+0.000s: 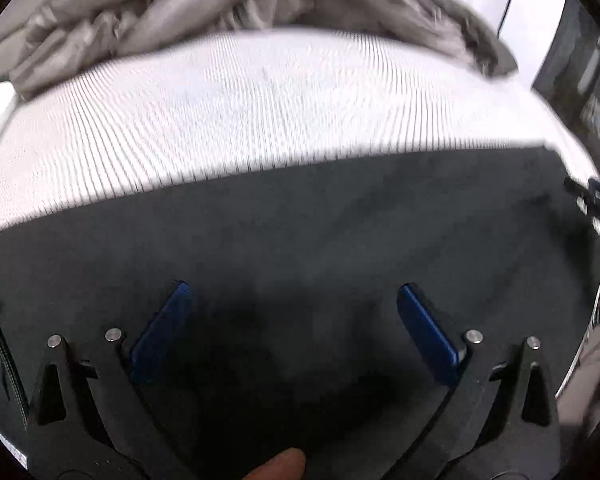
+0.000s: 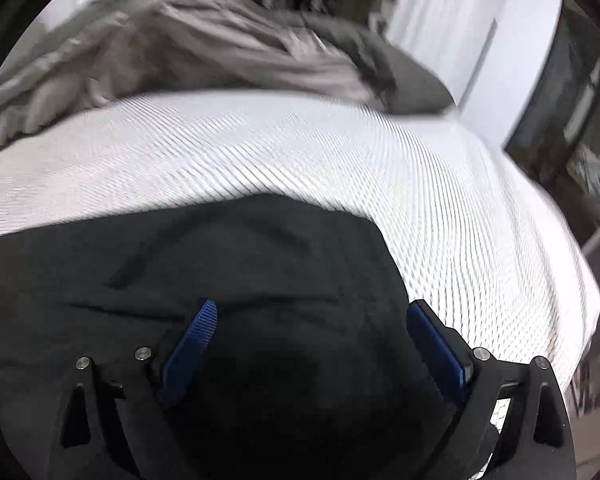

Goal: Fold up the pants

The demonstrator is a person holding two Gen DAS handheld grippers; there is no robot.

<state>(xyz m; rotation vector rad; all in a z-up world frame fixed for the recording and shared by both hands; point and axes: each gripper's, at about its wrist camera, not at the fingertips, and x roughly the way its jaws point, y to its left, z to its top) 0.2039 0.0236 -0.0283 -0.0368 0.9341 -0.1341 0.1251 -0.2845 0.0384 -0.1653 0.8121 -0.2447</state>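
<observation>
1. Left wrist view: the left gripper (image 1: 292, 300) has its blue fingers (image 1: 162, 332) spread wide with nothing pinched between them, low over the dark pants (image 1: 300, 240). The pants fill the whole lower half of the frame, lying flat on a white ribbed bedspread (image 1: 260, 112). Across the top there's a crumpled grey blanket (image 1: 160, 12), pretty blurry. A fingertip (image 1: 278, 466) pokes in at the bottom centre. At the far right edge, part of the other gripper (image 1: 592, 196) shows, and behind it a dark bit of the room that I can't make out.

2. Right wrist view: the right gripper (image 2: 312, 320) is spread open too, gripping nothing, right above the pants (image 2: 220, 272), which take up the lower left and centre. The white bedspread (image 2: 440, 200) wraps around them at the top and right. The grey blanket (image 2: 180, 40) sits in the upper left. A white wall or door (image 2: 520, 40) is in the upper right, with a dark, window-like area (image 2: 580, 100) beside it.
</observation>
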